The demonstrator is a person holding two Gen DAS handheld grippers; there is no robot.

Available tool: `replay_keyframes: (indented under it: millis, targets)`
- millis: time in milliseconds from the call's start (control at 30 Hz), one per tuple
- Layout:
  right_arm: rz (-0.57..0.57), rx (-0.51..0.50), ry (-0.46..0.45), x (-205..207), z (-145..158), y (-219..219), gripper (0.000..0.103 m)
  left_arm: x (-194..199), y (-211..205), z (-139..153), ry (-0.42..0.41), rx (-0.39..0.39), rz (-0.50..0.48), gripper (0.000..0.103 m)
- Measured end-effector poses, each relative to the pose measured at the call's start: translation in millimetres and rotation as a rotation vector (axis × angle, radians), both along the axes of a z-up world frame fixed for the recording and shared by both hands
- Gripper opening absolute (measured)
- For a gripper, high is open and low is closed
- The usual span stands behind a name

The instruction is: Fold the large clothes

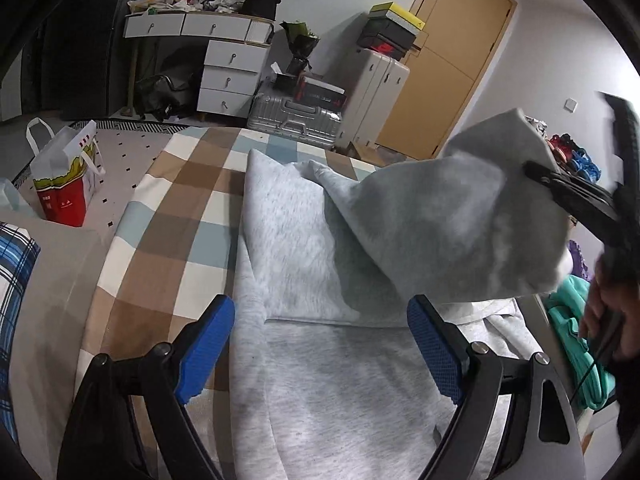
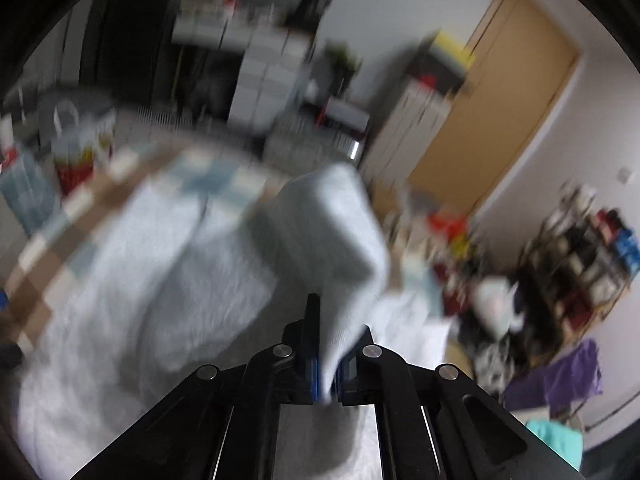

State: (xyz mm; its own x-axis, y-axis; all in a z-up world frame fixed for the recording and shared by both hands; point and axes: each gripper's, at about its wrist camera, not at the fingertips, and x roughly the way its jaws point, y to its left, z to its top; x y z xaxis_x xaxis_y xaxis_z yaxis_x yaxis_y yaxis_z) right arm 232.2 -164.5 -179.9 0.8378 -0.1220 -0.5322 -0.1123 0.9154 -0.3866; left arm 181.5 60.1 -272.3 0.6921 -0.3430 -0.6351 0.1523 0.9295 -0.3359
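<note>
Right hand-held gripper (image 2: 329, 376) pinches one grey garment (image 1: 320, 320) above one bed (image 1: 180, 208)

A lived-in bedroom at home

You stand at a bed (image 1: 168, 216) under a checked sheet; across the room you see a white drawer unit (image 1: 232, 76), a silver suitcase (image 1: 296, 120), stacked shoeboxes (image 1: 394, 28), a wooden door (image 1: 452, 60); a shoe rack (image 2: 592, 256) lines the wall.

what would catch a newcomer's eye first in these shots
A grey garment sprawls over the checked bedspread, one corner lifted at the right by the right gripper, its jaws shut on the cloth. The left gripper hangs open above the garment's near end.
</note>
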Motion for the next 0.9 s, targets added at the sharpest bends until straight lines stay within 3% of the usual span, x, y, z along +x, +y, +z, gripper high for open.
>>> replay_keyframes:
  millis: [33, 100, 167, 300, 400, 500, 600, 633, 667, 733, 900]
  targets:
    - [0.003, 0.039, -0.036, -9.4, 0.6, -4.2, 0.004, -2.1, 0.8, 0.7, 0.0, -0.003, 0.0, 0.085]
    - [0.024, 0.125, 0.01, -19.6, -20.7, -11.4, 0.004, -2.9, 1.6, 0.5, 0.002, -0.006, 0.005, 0.085]
    - [0.034, 0.218, 0.108, -29.3, -53.7, -17.4, 0.004, -2.6, 1.2, -1.3, 0.012, -0.012, 0.007, 0.085]
    - [-0.011, 0.536, 0.395, -40.9, -134.2, -40.2, 0.005, -1.8, -4.7, -4.0, 0.035, -0.026, -0.006, 0.085]
    - [-0.053, 0.735, 0.475, -42.0, -162.8, -64.4, 0.008, -2.8, -16.0, -6.3, 0.046, -0.016, -0.026, 0.085]
    - [-0.043, 0.881, 0.442, -57.5, -155.8, -81.8, 0.01, -3.6, -31.5, -8.6, 0.077, 0.002, -0.068, 0.085]
    - [-0.001, 0.931, 0.367, -72.8, -133.6, -92.0, 0.017, 8.0, -53.1, -10.4, 0.107, 0.023, -0.113, 0.085]
    - [0.003, 0.933, 0.319, -82.2, -122.9, -90.0, 0.026, 13.0, -59.3, -10.5, 0.12, 0.026, -0.123, 0.085]
    - [0.0, 0.932, 0.281, -87.9, -118.4, -91.1, 0.045, 22.1, -68.5, -12.0, 0.151, 0.028, -0.146, 0.085]
    - [-0.017, 0.926, 0.2, -97.4, -109.7, -96.9, 0.063, 36.1, -84.3, -18.9, 0.212, 0.031, -0.181, 0.085]
    - [-0.101, 0.873, 0.148, -88.9, -111.6, -117.9, 0.063, 63.2, -114.7, -45.0, 0.298, 0.063, -0.208, 0.085]
